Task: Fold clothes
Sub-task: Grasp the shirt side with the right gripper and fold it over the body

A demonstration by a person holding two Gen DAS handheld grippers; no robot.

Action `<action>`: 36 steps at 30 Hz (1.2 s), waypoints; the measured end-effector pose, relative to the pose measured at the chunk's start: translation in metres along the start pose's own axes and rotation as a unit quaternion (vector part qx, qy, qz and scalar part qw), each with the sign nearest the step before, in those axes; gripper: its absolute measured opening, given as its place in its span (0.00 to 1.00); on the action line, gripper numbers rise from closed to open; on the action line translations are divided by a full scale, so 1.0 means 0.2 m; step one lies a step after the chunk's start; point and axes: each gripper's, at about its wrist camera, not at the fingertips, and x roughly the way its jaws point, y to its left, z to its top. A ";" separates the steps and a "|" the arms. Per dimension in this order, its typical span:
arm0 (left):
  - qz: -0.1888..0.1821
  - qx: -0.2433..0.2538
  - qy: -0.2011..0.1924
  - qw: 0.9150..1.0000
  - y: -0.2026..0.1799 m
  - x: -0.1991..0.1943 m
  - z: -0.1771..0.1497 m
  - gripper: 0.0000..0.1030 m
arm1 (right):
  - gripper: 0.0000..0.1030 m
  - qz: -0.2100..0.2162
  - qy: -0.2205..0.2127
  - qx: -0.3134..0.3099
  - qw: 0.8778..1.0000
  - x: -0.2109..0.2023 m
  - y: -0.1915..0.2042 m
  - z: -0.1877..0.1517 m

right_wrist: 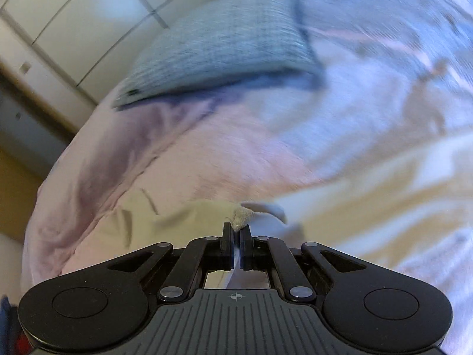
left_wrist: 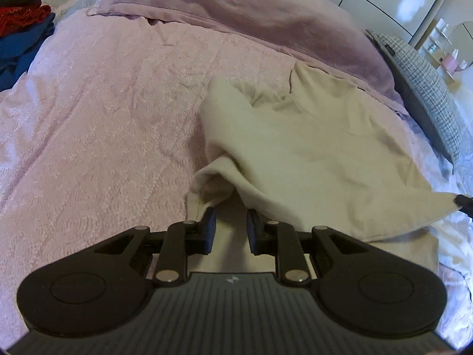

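Right gripper (right_wrist: 236, 232) clenching corner of cream garment (right_wrist: 204, 216), pads pressed tight on fabric. Left gripper (left_wrist: 230, 224) sitting partly parted, bunched fold of cream garment (left_wrist: 310, 153) draping between and over its pads; whether pads are pinching it, cannot tell. Garment lying spread on pink bedspread (left_wrist: 103, 118), near grey checked cushion (left_wrist: 425, 88). Folded dark clothes (left_wrist: 20, 29) stacked at far left.

Cream shirt (left_wrist: 319, 153) partly folded, rumpled, lying on pink bedspread; near corner bunched, far-right corner pulled taut; collar end toward purple blanket.
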 end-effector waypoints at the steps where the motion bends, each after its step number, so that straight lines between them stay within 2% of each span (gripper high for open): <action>1: 0.000 -0.002 -0.002 1.000 0.00 0.00 0.00 0.17 | 0.02 0.017 -0.001 0.012 1.000 -0.03 0.00 0.00; 4: -0.006 0.008 -0.009 1.000 -0.05 0.02 0.02 0.17 | 0.02 0.094 -0.027 0.006 0.995 -0.12 0.11 0.07; 7: 0.014 0.017 -0.020 1.000 -0.08 0.04 0.04 0.18 | 0.01 0.136 -0.096 -0.020 0.986 -0.24 0.20 0.17; 8: 0.023 0.012 -0.025 0.999 -0.07 0.04 0.04 0.17 | 0.01 0.132 -0.114 -0.030 0.984 -0.27 0.22 0.19; 9: 0.033 0.008 -0.029 0.999 -0.06 0.04 0.05 0.13 | 0.01 0.108 -0.105 -0.033 0.988 -0.24 0.19 0.19; 12: 0.049 -0.025 -0.038 0.998 0.00 0.03 0.05 0.07 | 0.02 0.022 -0.038 -0.022 0.999 -0.08 0.03 0.18; 14: 0.053 -0.031 -0.043 0.997 0.03 0.00 0.04 0.03 | 0.02 -0.021 -0.004 -0.026 0.999 0.03 -0.08 0.11; 16: 0.060 -0.025 -0.040 0.997 0.05 -0.01 0.03 0.04 | 0.02 -0.067 0.035 -0.017 0.997 0.14 -0.18 0.04; 17: 0.068 -0.017 -0.038 0.997 0.05 -0.02 0.02 0.06 | 0.02 -0.078 0.041 -0.005 0.996 0.16 -0.22 0.02; 20: 0.086 -0.016 -0.033 0.996 0.10 -0.02 -0.01 0.09 | 0.02 -0.030 -0.022 -0.005 0.999 0.03 -0.20 0.02; 22: 0.079 -0.032 -0.023 0.996 0.14 -0.01 -0.02 0.09 | 0.02 -0.014 -0.048 -0.031 0.998 -0.04 -0.16 0.02; 23: 0.072 -0.038 -0.019 0.996 0.15 -0.01 -0.02 0.09 | 0.02 -0.016 -0.035 -0.044 0.998 -0.03 -0.16 0.03; 25: 0.053 -0.050 -0.017 0.997 0.16 -0.04 -0.01 0.10 | 0.02 -0.037 0.032 -0.056 0.997 0.08 -0.21 0.02; 26: 0.042 -0.057 -0.018 0.997 0.17 -0.06 0.00 0.14 | 0.03 -0.063 0.068 -0.050 0.994 0.12 -0.24 0.01; 27: 0.031 -0.065 -0.019 0.997 0.18 -0.08 0.01 0.19 | 0.15 -0.085 0.083 -0.050 0.992 0.12 -0.26 0.00; 29: 0.022 -0.069 -0.021 0.997 0.19 -0.10 0.02 0.22 | 0.34 -0.119 0.067 -0.066 0.988 0.07 -0.24 0.00; 31: 0.012 -0.069 -0.018 0.997 0.20 -0.10 0.03 0.22 | 0.38 -0.154 0.018 -0.101 0.983 -0.03 -0.16 0.00; 33: 0.010 -0.066 -0.016 0.998 0.20 -0.10 0.04 0.22 | 0.38 -0.136 -0.003 -0.141 0.981 -0.09 -0.05 0.00; 36: 0.016 -0.069 -0.008 0.997 0.23 -0.09 0.07 0.22 | 0.38 -0.068 0.083 -0.211 0.972 0.03 0.16 -0.01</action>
